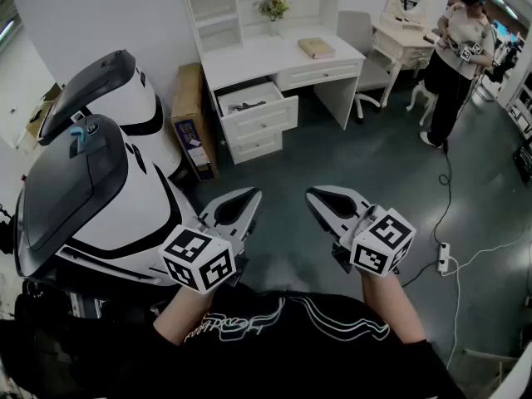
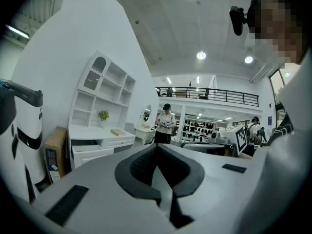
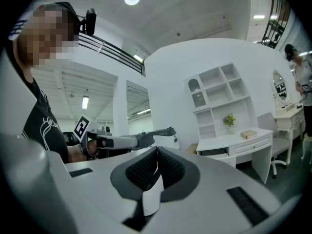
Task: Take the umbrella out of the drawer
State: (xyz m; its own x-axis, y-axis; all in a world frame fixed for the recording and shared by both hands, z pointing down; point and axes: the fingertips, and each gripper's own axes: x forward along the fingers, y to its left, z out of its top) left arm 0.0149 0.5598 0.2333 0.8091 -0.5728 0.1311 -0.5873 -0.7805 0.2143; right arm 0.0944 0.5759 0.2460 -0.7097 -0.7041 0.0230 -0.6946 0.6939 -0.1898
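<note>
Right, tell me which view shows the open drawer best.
The head view: it looks down into the open drawer and shows a dark object lying inside. The left gripper view shows the drawer only from the front and level, its contents hidden. The right gripper view shows it small, far off and side-on.

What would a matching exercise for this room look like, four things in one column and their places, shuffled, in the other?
Things:
1. book
2. umbrella
3. cardboard box
4. power strip

Places, as the head view shows them:
A. on the floor against the left side of the desk
B. on the desk top
C. on the floor at the far right
D. inside the open drawer

Pairs: 1-B, 2-D, 3-A, 4-C
</note>
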